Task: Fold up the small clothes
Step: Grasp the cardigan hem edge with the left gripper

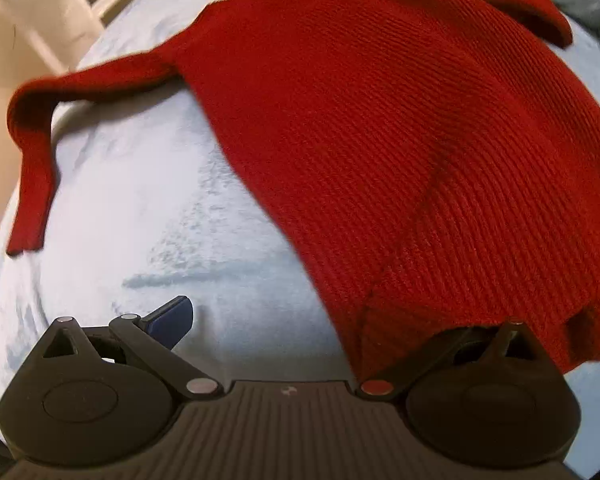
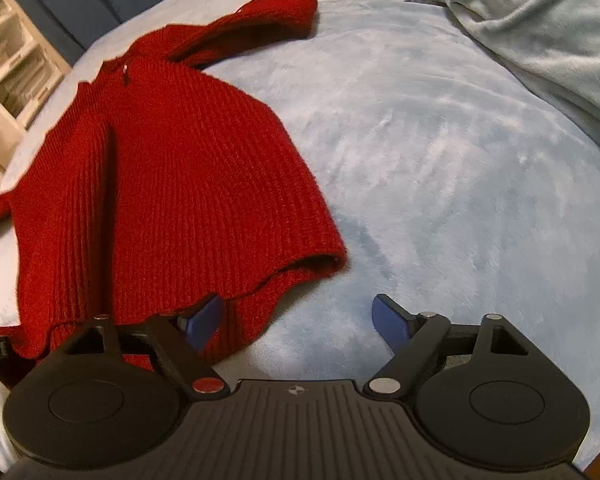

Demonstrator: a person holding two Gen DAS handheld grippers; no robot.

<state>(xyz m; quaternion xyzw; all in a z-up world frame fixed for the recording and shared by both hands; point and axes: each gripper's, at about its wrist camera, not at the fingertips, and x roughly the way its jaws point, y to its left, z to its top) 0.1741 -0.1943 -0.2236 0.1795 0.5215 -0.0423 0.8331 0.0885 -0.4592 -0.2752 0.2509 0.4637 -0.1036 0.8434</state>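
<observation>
while red sweater (image 1: 380,140) lies on blue blanket (image 2: 440,160), both grippers wide open, holding nothing, crumpled grey blanket (image 2: 540,20) behind

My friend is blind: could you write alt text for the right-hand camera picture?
A red knitted sweater lies spread on a pale blue fleece blanket, one sleeve reaching away. The open right gripper sits at its hem, one blue finger over the fabric.

One red sweater (image 1: 400,140), two claws, one grey blanket (image 2: 540,28).
</observation>
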